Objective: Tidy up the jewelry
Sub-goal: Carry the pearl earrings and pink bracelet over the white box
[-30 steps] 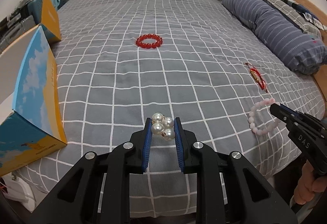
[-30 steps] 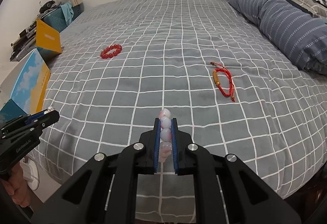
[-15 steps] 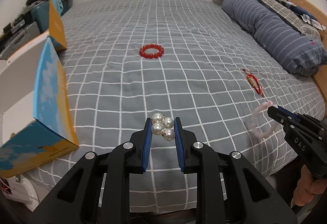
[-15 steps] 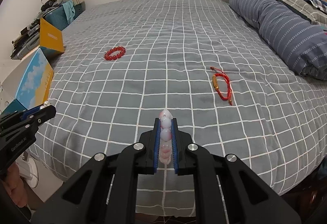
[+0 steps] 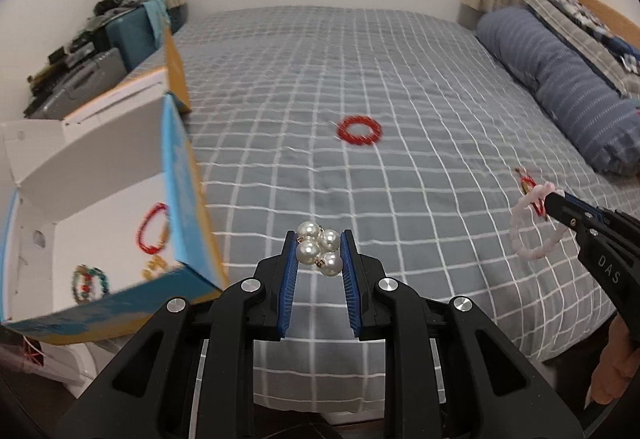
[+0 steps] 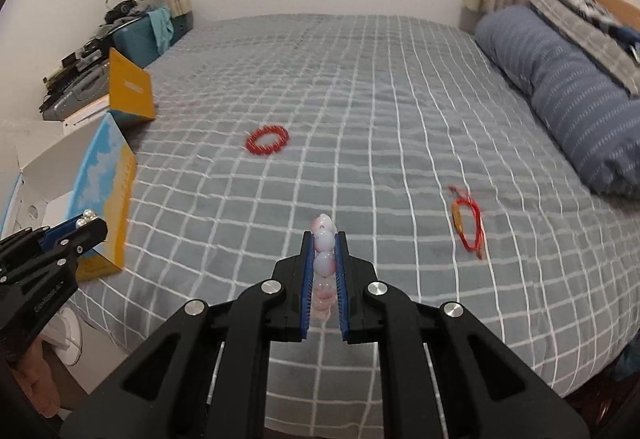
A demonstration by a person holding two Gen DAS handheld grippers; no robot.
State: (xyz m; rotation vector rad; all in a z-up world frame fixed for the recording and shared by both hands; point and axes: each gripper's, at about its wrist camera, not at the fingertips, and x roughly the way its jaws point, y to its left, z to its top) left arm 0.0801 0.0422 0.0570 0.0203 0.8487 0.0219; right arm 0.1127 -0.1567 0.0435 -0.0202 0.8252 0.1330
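My left gripper (image 5: 318,245) is shut on a cluster of white pearls (image 5: 319,249), held above the bed's near edge, right of the open box (image 5: 100,175). My right gripper (image 6: 325,239) is shut on a pink bead bracelet (image 6: 324,259), which hangs as a loop in the left wrist view (image 5: 532,223). A red bead bracelet (image 5: 359,129) lies mid-bed, also in the right wrist view (image 6: 267,139). A red cord bracelet (image 6: 466,223) lies to the right. The box holds several bracelets (image 5: 154,227).
The grey checked bedspread (image 5: 360,79) covers the bed. A blue striped pillow (image 6: 568,95) lies along the right side. A second yellow box flap (image 6: 130,93) and clutter on a shelf (image 6: 80,79) stand at the left.
Both grippers have risen and pulled back from the bed with their jewelry. The open box's inside has come into the left wrist view.
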